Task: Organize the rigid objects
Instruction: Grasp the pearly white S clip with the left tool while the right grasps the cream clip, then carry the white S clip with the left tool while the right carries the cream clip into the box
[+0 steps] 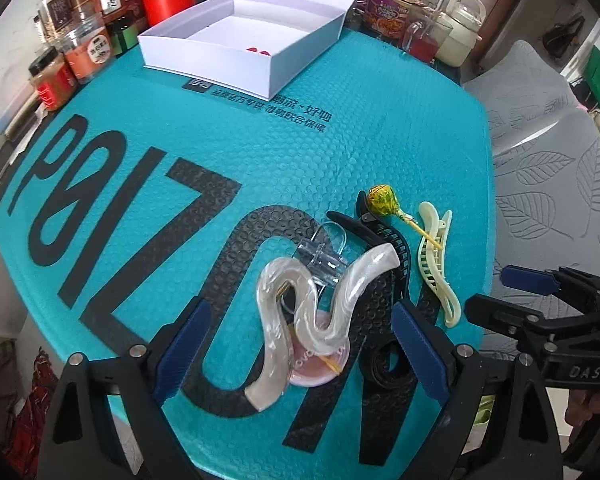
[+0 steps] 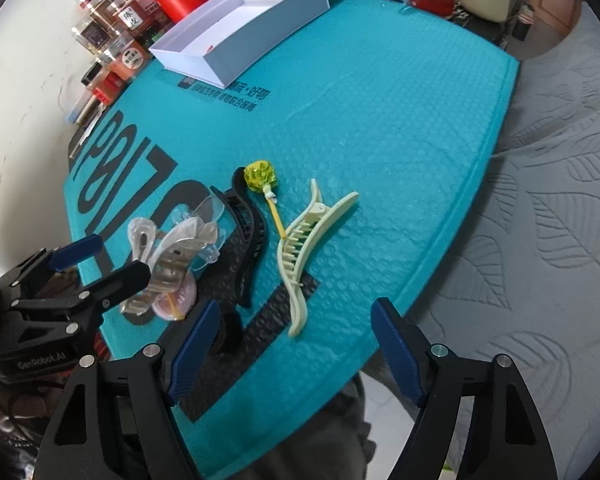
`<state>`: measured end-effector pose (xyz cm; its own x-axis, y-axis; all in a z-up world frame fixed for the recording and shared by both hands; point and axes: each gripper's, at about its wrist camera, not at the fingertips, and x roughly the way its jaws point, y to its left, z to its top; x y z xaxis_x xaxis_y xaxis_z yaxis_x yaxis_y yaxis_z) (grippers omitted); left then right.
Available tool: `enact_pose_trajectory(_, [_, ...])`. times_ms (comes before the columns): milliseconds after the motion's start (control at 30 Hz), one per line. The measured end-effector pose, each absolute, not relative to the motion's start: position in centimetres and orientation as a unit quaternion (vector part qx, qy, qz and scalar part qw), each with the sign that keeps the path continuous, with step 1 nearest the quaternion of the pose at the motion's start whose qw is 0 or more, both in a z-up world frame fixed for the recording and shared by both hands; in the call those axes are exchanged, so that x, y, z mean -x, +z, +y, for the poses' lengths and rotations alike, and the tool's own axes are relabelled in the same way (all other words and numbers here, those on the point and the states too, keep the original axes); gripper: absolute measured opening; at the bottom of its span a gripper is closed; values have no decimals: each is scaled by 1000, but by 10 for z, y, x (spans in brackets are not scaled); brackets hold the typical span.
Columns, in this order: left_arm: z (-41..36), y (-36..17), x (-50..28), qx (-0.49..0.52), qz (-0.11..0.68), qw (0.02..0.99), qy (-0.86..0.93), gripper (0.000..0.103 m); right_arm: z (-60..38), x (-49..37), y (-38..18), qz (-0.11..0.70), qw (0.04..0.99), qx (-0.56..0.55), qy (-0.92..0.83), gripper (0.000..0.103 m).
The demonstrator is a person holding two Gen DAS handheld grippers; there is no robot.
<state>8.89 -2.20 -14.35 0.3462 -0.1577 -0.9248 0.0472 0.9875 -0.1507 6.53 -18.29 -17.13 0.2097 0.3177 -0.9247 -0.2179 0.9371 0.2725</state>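
the left gripper [image 1: 300,344] hangs with its jaws apart on either side of the pearly white wavy hair clip [image 1: 312,320], pads not touching it. that clip lies on top of a clear plastic claw clip [image 1: 324,258] and a pink round lollipop [image 1: 320,368], so closing here could drag or flip those two along. the right gripper [image 2: 296,354], also spread and holding nothing, sits near the lower end of the cream toothed hair clip [image 2: 300,252], which touches the stick of the yellow-wrapped lollipop [image 2: 260,176]. a glancing close could skid the smooth clip off the near edge of the teal bubble mailer [image 2: 380,120]. the open white box [image 1: 236,40] waits well apart, at the far side.
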Motion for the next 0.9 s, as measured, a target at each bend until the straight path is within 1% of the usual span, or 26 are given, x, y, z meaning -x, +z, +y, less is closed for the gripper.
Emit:
enact_pose_trajectory(100, [-25, -152, -93, 36, 565, 821, -73, 90, -180, -73, -183, 609, 772, -37, 176, 72])
enact_pose_trajectory(167, [-26, -157, -96, 31, 568, 819, -82, 88, -179, -79, -190, 614, 768, -40, 178, 70])
enact_pose_trajectory(300, [-25, -170, -103, 47, 582, 805, -100, 85, -178, -89, -200, 623, 760, -45, 180, 55])
enact_pose_trajectory(333, [-24, -174, -105, 56, 587, 801, -101, 81, -177, -91, -201, 623, 760, -44, 181, 50])
enact_pose_trajectory(433, [-20, -184, -110, 77, 601, 788, -105, 71, -172, -97, -205, 621, 761, -30, 184, 42])
enact_pose_trajectory(567, [-18, -184, -109, 74, 591, 795, -110, 58, -168, -102, -208, 619, 762, -29, 189, 40])
enact_pose_trajectory(600, [-18, -184, -109, 71, 590, 797, -111, 57, -166, -103, -208, 617, 763, -25, 191, 37])
enact_pose_trajectory(633, [-18, -184, -109, 70, 590, 797, -112, 57, -165, -104, -208, 616, 764, -20, 190, 33])
enact_pose_trajectory(700, [-19, -182, -108, 68, 586, 799, -116, 56, -164, -105, -208, 614, 767, -14, 187, 28])
enact_pose_trajectory(900, [-15, -168, -101, 72, 576, 807, -108, 56, -170, -106, -207, 615, 764, -33, 191, 22])
